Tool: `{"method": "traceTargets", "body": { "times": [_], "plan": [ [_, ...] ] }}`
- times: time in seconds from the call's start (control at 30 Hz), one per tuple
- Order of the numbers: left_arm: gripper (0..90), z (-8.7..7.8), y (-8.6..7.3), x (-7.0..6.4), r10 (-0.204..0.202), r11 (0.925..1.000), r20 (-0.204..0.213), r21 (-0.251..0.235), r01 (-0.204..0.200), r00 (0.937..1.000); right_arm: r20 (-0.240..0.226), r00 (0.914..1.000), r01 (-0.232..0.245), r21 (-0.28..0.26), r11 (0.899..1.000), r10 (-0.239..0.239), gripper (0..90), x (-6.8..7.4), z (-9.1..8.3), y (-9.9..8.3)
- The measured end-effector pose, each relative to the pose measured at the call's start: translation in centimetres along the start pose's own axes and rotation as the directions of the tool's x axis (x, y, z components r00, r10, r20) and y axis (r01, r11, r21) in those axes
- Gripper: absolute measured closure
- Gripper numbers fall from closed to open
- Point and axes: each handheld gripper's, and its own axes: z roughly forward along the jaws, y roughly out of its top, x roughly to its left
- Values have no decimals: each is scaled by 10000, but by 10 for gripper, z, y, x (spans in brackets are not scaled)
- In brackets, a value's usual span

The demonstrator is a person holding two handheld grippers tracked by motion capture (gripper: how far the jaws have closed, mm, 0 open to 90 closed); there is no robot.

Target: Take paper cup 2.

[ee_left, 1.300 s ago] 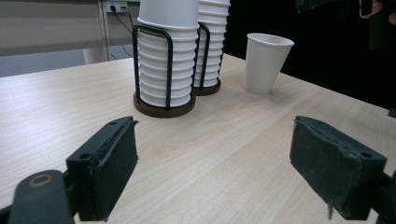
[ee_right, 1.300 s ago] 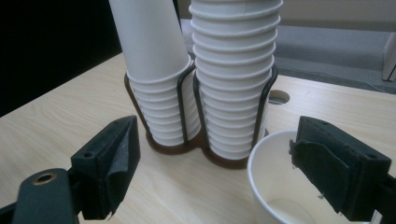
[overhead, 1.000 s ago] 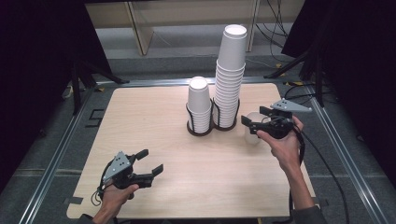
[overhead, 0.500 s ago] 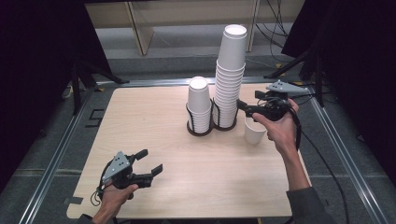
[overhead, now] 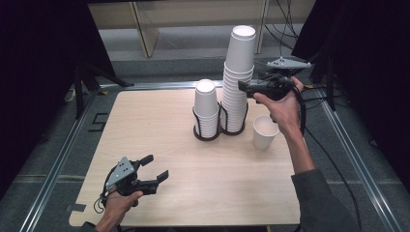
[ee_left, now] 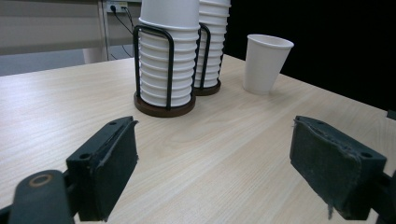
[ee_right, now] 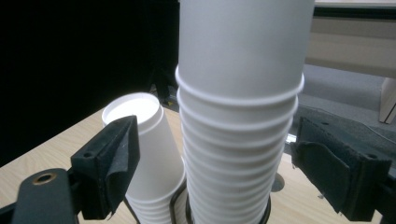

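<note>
The tall stack of nested white paper cups [overhead: 238, 77] stood upright in its black wire holder [overhead: 234, 126] near the far middle of the pale wooden table [overhead: 159, 125], its long axis vertical and every cup inverted, closed base uppermost. The right claw [overhead: 243, 85], held level at the stack's upper half, hung open with its black padded jaws to either side of the column and apart from it, as the right gripper view made plain. The step in hand looked to be taking the next cup off the top; that would call for lining the jaws on the uppermost cup above the exposed rims, closing lightly so the thin wall did not crush, then lifting straight up so the cups below stayed seated. A shorter stack of white paper cups [overhead: 206, 107] stood just beside it in the twin holder, and a single white paper cup [overhead: 265, 131] stood mouth-up on the table near the right forearm. The left claw [overhead: 153, 173] rested open and empty at the table's near left.
</note>
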Motion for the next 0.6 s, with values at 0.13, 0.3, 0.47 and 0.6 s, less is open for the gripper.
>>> {"method": "traceTargets", "body": {
  "times": [0.13, 0.3, 0.47, 0.6],
  "plan": [
    [145, 2, -1, 0, -22, 9999, 134, -127, 24, 9999, 187, 9997, 190, -162, 9997, -187, 154, 1, 5, 13],
    [145, 1, -1, -1, 21, 10000, 35, 88, -21, 10000, 348, 9994, -77, -361, 9993, 89, 153, -3, 7, 25],
    [145, 1, -1, -1, 11, 10000, 57, 85, -12, 10000, 350, 9992, -157, -424, 9990, 172, 153, -7, 11, 34],
    [145, 1, -1, -1, 14, 10000, 59, 99, -15, 10000, 322, 9994, -75, -532, 9986, 92, 153, -10, 18, 40]
  ]
}}
